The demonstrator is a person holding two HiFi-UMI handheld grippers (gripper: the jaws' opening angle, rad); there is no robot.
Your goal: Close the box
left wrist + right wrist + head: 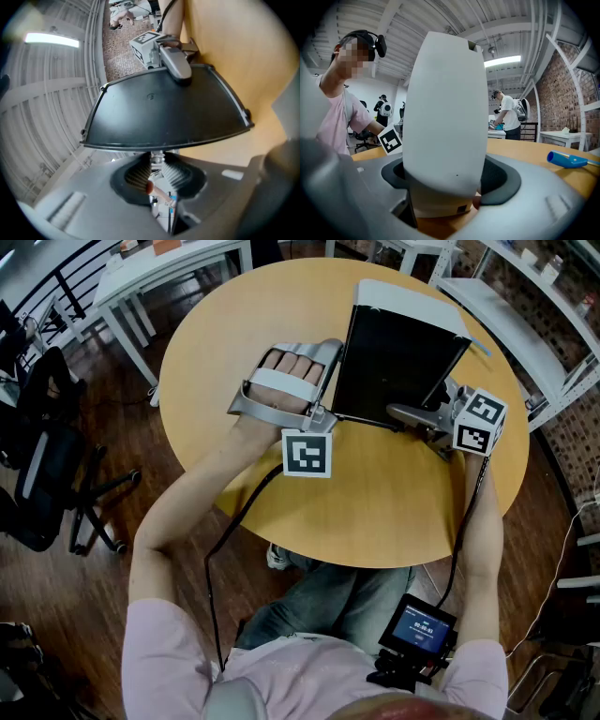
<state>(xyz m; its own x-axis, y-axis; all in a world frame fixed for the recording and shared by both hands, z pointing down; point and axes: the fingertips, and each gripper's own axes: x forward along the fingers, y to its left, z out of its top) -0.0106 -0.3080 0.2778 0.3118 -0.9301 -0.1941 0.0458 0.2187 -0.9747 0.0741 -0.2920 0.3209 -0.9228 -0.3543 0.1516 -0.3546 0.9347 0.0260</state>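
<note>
The box stands on the round wooden table (375, 512) with its lid (398, 357) raised, black inner face toward me and white shell behind. My left gripper (328, 414) is shut on the lid's near left edge; in the left gripper view the thin black rim (164, 112) sits clamped between its ribbed pads (140, 173). My right gripper (410, 416) is shut on the lid at the near right, one finger (176, 70) lying over the black face. The right gripper view shows the white shell (445, 108) filling the space between the jaws of the right gripper (447, 187).
A blue pen-like object (565, 159) lies on the table beyond the box. White tables (169, 263) and white shelving (525, 315) stand around the table. A black office chair (47, 484) is at the left. People (506, 115) work in the background.
</note>
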